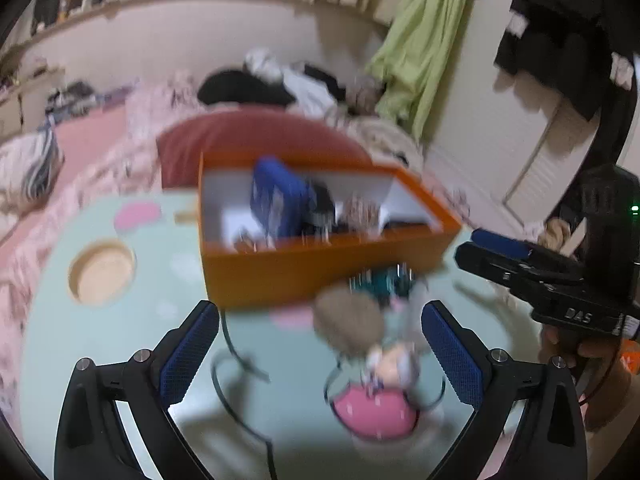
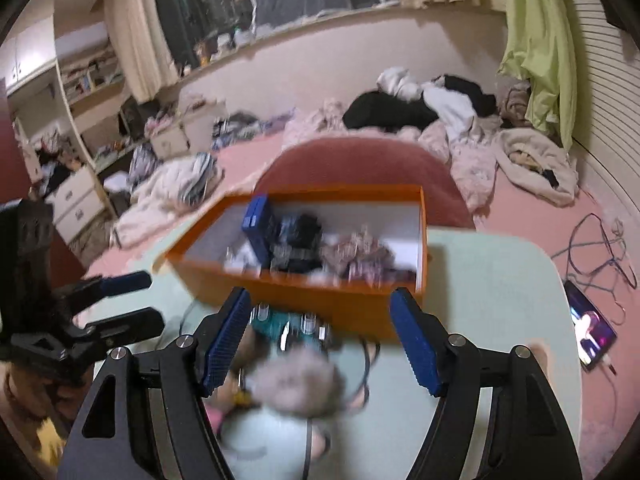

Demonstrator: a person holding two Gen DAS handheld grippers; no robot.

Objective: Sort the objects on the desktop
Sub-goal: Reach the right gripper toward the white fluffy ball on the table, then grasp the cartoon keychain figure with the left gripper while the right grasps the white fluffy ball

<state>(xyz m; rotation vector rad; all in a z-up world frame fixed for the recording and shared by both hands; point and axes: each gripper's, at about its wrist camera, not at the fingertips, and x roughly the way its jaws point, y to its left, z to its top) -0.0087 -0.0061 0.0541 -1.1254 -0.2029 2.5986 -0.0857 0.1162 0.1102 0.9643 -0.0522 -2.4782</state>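
An orange box (image 1: 320, 268) (image 2: 312, 300) stands on the pale green table (image 1: 160, 320) (image 2: 500, 300). It holds a blue case (image 1: 280, 200) (image 2: 258, 228), dark items and a pale patterned bundle (image 2: 360, 256). In front of the box lie a teal item (image 1: 380, 284) (image 2: 288, 324) and a blurred brown-haired doll (image 1: 352, 324) (image 2: 296, 380), with a black cable (image 1: 236, 380). My left gripper (image 1: 320, 356) is open, the doll between its fingers. My right gripper (image 2: 320, 344) is open over the doll and also shows in the left wrist view (image 1: 476, 248).
A round wooden recess (image 1: 102, 272) sits at the table's left. A red cushion (image 1: 260, 136) (image 2: 360, 164) lies behind the box. Clothes cover the pink floor beyond. A lit phone (image 2: 592, 328) and cables lie on the floor at right.
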